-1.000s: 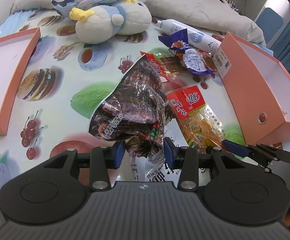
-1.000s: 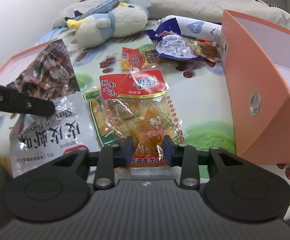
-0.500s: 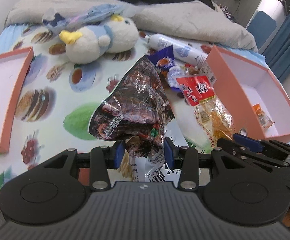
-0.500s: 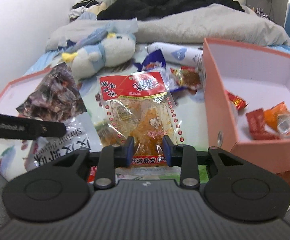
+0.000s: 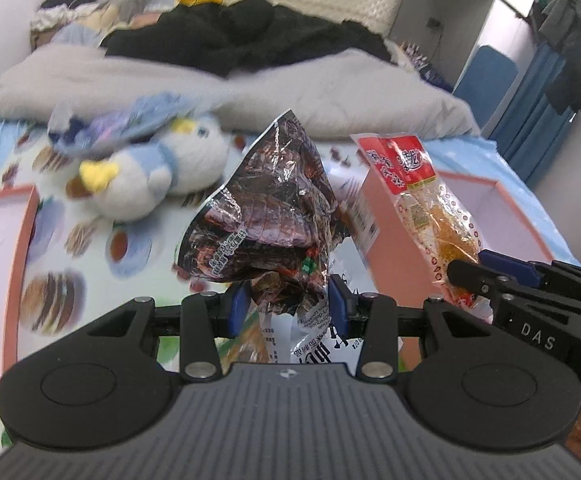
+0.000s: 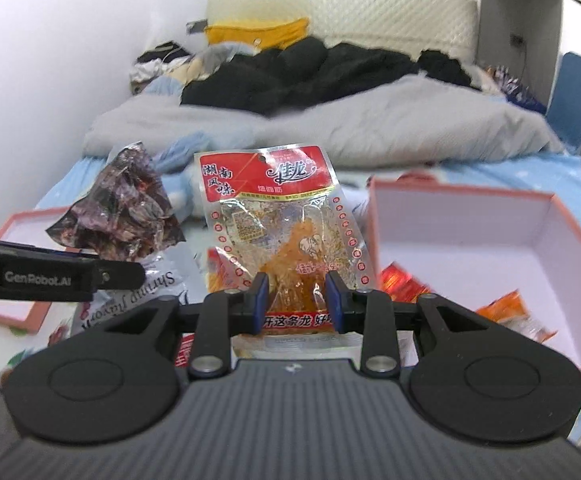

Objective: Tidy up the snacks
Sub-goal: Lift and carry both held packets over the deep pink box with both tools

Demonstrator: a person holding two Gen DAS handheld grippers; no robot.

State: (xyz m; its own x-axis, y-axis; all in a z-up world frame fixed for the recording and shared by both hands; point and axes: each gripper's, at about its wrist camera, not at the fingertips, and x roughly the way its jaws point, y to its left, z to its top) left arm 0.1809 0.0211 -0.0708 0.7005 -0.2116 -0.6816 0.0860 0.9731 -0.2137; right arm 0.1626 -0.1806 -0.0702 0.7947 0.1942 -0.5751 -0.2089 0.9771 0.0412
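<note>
Jaws on our left gripper (image 5: 289,304) pinch the dark foil snack bag (image 5: 266,216) by its bottom; the right gripper (image 6: 296,300) clamps the red-topped noodle pack (image 6: 282,224) likewise. We've got both up off the bed, pink box (image 6: 490,236) just right.

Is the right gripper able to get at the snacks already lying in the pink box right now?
Probably not as things stand. The right gripper is shut on the red-topped snack packet, so its jaws are occupied. The pink box is open-topped and nothing covers the wrapped snacks inside.
</note>
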